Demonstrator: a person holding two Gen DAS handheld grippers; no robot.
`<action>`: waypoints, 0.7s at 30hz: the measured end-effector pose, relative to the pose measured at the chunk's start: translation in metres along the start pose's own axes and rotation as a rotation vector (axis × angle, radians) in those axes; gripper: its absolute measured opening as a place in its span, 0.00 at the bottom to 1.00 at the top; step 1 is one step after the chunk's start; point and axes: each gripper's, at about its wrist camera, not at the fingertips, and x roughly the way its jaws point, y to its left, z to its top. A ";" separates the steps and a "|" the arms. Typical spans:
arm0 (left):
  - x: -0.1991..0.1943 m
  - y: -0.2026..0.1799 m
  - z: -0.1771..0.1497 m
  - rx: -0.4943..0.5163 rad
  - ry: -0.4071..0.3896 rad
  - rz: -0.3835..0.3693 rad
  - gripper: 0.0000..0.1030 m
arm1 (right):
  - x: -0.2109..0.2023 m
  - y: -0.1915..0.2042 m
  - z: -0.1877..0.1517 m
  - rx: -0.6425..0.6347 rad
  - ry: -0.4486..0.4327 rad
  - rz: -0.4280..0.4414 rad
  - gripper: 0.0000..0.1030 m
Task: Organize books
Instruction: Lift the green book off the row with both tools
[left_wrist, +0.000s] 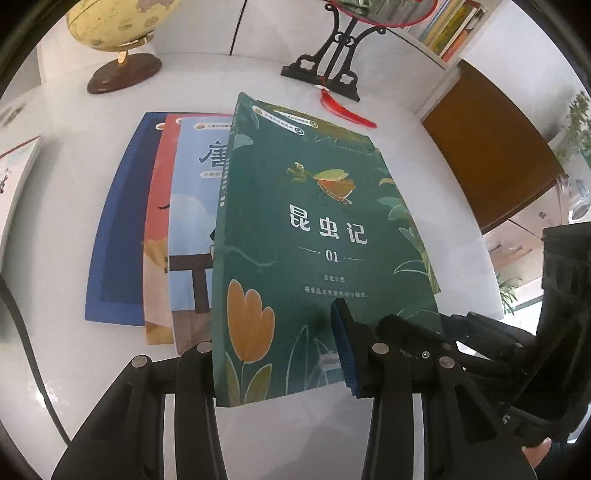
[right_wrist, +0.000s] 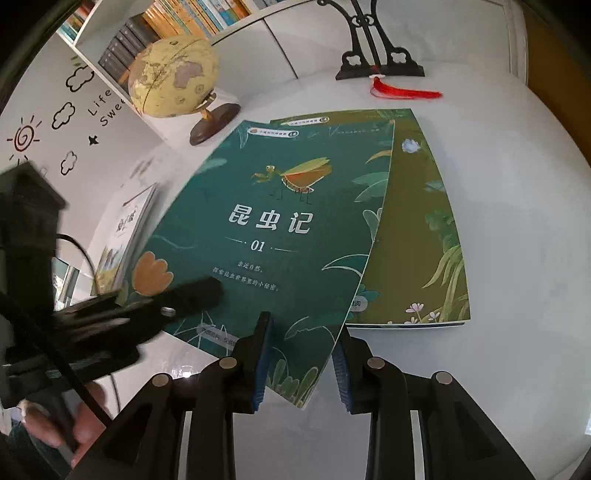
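On the far left of the white table (left_wrist: 424, 155) a pale book (left_wrist: 14, 177) lies at the edge, and behind it a yellow globe (left_wrist: 114, 26) stands on a dark round foot. Next come three flat books fanned one over another: a blue book (left_wrist: 118, 229) at the bottom, a red book (left_wrist: 157, 206) over it, and a light blue book (left_wrist: 192, 221) on top of those.

Over their right side the green book (left_wrist: 314, 229), with an insect on its cover, is tilted up off the table. The left gripper (left_wrist: 280, 354) pinches its near edge: the blue-padded finger presses on the cover, and the other finger is hidden under the spine side. Further right, the right gripper (right_wrist: 301, 365) clamps the same book at its near right corner, one blue pad on the cover and one beneath it. From the right wrist view the dark, blurred body of the left gripper reaches in across the cover's lower left, with part of a hand (right_wrist: 55, 417) below it.

Under the raised cover's right edge a second green book (right_wrist: 417, 236) lies flat on the table. At the back right stands a black carved stand (left_wrist: 328, 59) with a red tassel (left_wrist: 347, 110) trailing from its base.
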 end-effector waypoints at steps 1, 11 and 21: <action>-0.001 -0.002 0.000 0.005 -0.010 0.005 0.36 | -0.001 0.002 -0.001 -0.020 -0.004 -0.020 0.29; -0.020 -0.034 -0.006 0.219 -0.110 0.168 0.29 | -0.021 0.044 0.001 -0.264 -0.097 -0.217 0.26; -0.055 -0.027 -0.002 0.210 -0.172 0.163 0.28 | -0.050 0.067 0.010 -0.302 -0.184 -0.224 0.26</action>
